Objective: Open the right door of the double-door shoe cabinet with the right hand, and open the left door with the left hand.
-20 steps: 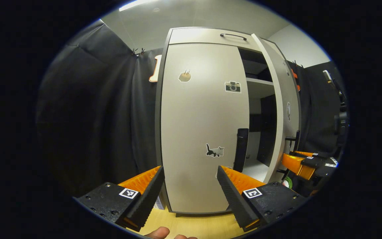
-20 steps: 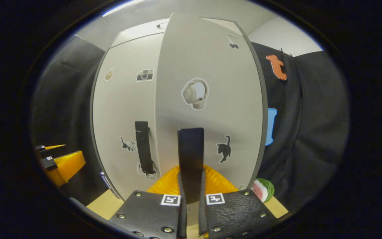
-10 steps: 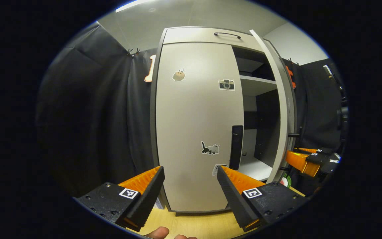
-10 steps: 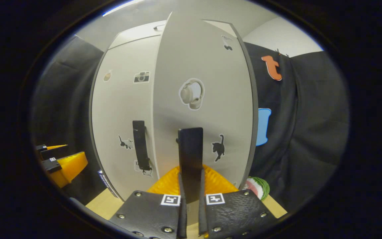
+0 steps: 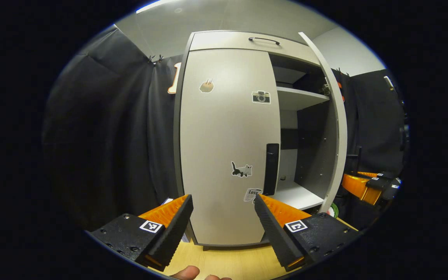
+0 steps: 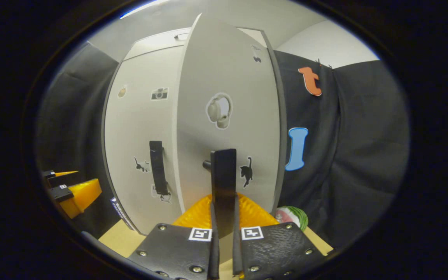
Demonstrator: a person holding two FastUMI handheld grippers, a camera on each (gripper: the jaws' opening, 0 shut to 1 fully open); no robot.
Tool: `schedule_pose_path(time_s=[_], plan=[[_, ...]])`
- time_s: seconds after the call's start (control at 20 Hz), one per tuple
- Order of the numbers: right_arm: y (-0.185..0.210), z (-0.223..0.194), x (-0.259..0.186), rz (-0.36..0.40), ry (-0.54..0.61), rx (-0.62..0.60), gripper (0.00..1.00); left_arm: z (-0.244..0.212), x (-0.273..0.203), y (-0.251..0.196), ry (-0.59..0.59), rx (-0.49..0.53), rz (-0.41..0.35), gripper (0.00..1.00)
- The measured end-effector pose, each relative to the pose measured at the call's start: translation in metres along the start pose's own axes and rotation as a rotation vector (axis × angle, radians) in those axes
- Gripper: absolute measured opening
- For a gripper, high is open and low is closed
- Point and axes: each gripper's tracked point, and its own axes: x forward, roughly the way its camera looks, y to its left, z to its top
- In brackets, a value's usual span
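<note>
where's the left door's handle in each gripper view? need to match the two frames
Left gripper view: the left door handle stands upright right of centre, at the closed door's right edge, above the left gripper.
Right gripper view: the same handle is left of centre, left of the handle held by the right gripper.
Shared landmark: the camera sticker.

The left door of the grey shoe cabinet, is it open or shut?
Shut. The left door lies flush with the cabinet front, while the right door stands swung out, showing white shelves.
</note>
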Motion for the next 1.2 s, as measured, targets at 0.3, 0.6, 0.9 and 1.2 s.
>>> schedule_pose_path(time_s=[0.3, 0.6, 0.9, 1.2], plan=[[-0.029, 0.0, -0.017, -0.069, -0.007, -0.007, 0.13, -0.002, -0.003, -0.025, 0.003, 0.003, -0.054, 0.99], [-0.037, -0.009, -0.028, -0.093, 0.019, 0.043, 0.13, -0.003, -0.003, -0.044, 0.005, -0.002, -0.096, 0.99], [-0.048, -0.006, -0.034, -0.189, -0.006, -0.052, 0.12, -0.003, -0.002, -0.042, 0.001, 0.009, -0.093, 0.99], [-0.07, -0.008, -0.04, -0.249, -0.01, -0.015, 0.12, -0.006, 0.004, -0.044, 0.009, -0.011, -0.101, 0.99]])
